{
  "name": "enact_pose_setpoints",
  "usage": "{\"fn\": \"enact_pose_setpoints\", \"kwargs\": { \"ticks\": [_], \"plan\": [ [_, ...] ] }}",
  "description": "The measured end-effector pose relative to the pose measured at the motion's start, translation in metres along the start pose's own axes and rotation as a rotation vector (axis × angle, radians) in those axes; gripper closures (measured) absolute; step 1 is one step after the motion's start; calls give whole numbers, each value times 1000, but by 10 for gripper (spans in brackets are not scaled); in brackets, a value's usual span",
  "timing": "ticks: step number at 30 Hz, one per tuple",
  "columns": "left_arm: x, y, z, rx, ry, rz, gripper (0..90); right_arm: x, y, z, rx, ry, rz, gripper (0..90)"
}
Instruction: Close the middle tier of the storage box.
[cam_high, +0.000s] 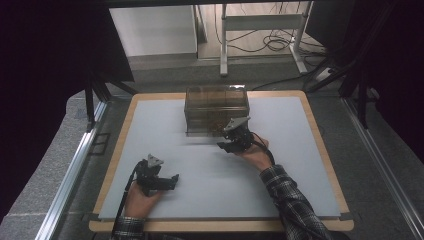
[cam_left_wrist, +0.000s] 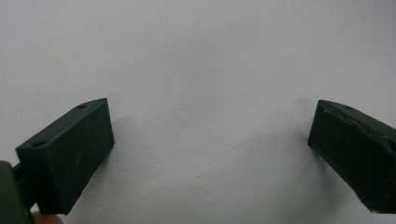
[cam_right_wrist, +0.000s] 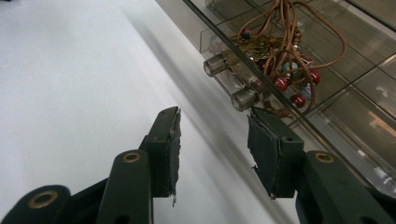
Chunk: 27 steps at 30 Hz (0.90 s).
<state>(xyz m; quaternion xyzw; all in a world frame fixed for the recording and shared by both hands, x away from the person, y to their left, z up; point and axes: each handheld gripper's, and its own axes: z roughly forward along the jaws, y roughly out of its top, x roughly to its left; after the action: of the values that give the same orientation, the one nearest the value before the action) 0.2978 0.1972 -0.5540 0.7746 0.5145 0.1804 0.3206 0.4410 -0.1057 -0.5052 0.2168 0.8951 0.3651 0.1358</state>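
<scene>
A smoky clear plastic drawer box (cam_high: 216, 110) stands at the back middle of the white mat (cam_high: 290, 165). My right gripper (cam_high: 223, 142) is low at the box's front right, held by a hand in a plaid sleeve. In the right gripper view its jaws (cam_right_wrist: 212, 121) stand open with nothing between them, just short of a clear drawer handle (cam_right_wrist: 229, 81). Behind the drawer front lies a brown cord with red and blue beads (cam_right_wrist: 289, 70). My left gripper (cam_high: 172, 180) rests near the front left of the mat, and its jaws (cam_left_wrist: 210, 109) are wide open over bare mat.
The mat lies on a wooden table top (cam_high: 320, 135) with a rim all round. Metal rails (cam_high: 70, 175) run along both sides. Beyond the far edge are desk legs (cam_high: 223, 45) and cables (cam_high: 275, 42) on the floor.
</scene>
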Motion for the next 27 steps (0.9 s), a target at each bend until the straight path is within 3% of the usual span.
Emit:
{"fn": "enact_pose_setpoints", "kwargs": {
  "ticks": [27],
  "plan": [
    [0,0,0,0,0,0,7,-6,8,6,3,-15,3,464]
  ]
}}
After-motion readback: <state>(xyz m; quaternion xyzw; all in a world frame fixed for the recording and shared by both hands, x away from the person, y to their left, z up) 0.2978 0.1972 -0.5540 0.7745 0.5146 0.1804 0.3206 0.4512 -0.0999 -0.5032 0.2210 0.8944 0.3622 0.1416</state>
